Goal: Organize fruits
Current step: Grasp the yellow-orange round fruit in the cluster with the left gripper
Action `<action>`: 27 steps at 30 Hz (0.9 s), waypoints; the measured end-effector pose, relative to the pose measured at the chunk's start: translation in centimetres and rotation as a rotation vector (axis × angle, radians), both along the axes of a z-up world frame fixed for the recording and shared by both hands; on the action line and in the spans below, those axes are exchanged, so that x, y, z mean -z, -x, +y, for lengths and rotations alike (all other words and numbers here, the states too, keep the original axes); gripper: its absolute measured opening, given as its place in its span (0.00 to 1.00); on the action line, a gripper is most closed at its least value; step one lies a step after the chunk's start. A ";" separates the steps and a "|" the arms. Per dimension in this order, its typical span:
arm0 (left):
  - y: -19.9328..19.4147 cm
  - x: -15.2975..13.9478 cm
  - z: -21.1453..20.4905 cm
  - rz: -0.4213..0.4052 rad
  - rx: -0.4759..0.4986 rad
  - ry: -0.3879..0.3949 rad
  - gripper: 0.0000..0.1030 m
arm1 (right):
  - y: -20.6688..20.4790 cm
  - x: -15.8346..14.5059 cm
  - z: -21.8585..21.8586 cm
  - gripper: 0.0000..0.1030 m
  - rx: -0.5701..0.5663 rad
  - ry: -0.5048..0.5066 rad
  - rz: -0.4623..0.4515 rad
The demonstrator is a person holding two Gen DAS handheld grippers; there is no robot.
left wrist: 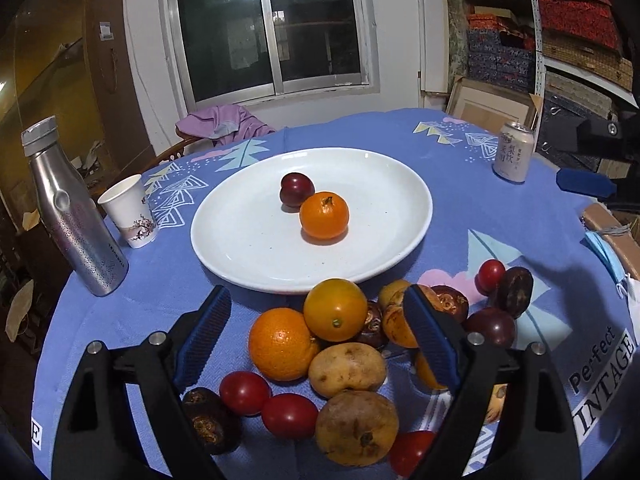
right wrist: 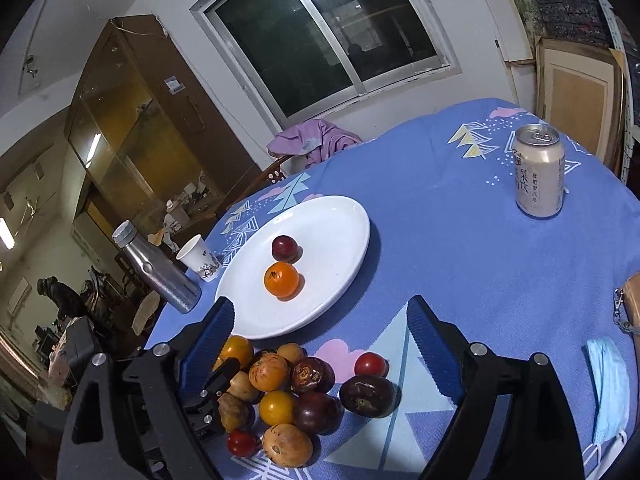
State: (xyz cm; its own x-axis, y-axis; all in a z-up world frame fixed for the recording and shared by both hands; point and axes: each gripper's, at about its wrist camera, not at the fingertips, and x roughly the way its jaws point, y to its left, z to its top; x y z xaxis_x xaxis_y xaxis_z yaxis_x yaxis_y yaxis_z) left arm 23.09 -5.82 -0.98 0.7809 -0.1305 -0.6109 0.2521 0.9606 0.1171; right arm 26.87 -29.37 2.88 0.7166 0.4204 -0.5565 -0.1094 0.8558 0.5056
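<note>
A white plate sits mid-table on the blue cloth and holds a dark plum and an orange. In front of it lies a loose pile: a large orange, a yellow-orange fruit, two brown fruits, red cherry tomatoes and dark plums. My left gripper hangs open over the pile, its pads touching nothing. My right gripper is open too, above the plate's near rim and the pile's right side, empty.
A silver bottle and a paper cup stand left of the plate. A drink can stands at the far right. A blue face mask lies at the right table edge. A chair with purple cloth is behind the table.
</note>
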 end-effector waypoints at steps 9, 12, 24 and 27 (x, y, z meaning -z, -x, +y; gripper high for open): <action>-1.1 0.7 -1.0 0.031 0.040 -0.003 0.70 | -0.6 1.3 -0.9 0.90 0.018 -0.076 0.071; -1.6 0.9 -0.9 0.051 0.048 0.012 0.62 | -0.8 1.5 -1.0 0.90 0.022 -0.093 0.086; -2.4 1.8 -0.6 0.103 0.041 0.018 0.43 | -0.8 1.7 -0.9 0.90 0.024 -0.085 0.100; -2.0 1.7 -0.6 0.102 0.038 0.002 0.39 | -0.9 1.8 -0.8 0.90 0.021 -0.083 0.104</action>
State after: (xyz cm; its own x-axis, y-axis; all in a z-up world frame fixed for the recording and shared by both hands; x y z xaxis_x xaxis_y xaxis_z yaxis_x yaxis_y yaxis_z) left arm 25.06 -6.41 -2.69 0.7092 -0.1603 -0.6865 0.2988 0.9504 0.0868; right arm 27.76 -30.16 1.08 0.6664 0.4536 -0.5918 -0.0351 0.8119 0.5827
